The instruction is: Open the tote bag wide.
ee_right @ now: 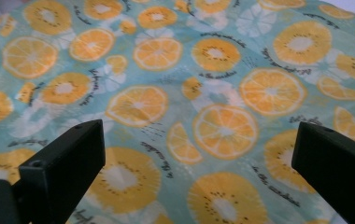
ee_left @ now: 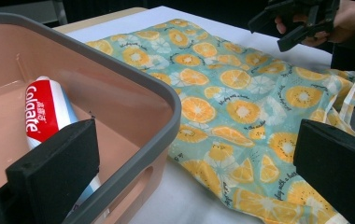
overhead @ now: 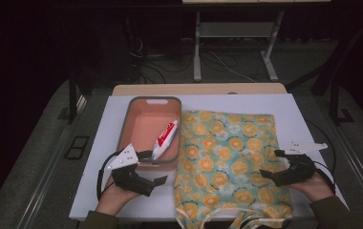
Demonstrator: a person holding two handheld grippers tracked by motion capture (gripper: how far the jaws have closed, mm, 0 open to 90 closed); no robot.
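Note:
A teal cloth bag printed with orange slices (overhead: 227, 157) lies flat on the white table, its drawstrings hanging over the near edge. To its left stands a pink bin with a grey rim (overhead: 131, 125), and a red and white toothpaste tube (overhead: 164, 138) lies inside it. My left gripper (overhead: 152, 168) hovers open by the bin's near right corner, with the bin's corner (ee_left: 166, 100) and the tube (ee_left: 42, 112) just ahead of its jaws. My right gripper (overhead: 274, 163) is open over the bag's right side, with the printed fabric (ee_right: 203, 102) beneath the wide jaws.
The white table top (overhead: 284, 107) has bare margins around the bag and bin. A wooden edge (overhead: 198, 88) runs along the far side. Beyond it, a dark floor holds cables and a metal table frame (overhead: 197, 47).

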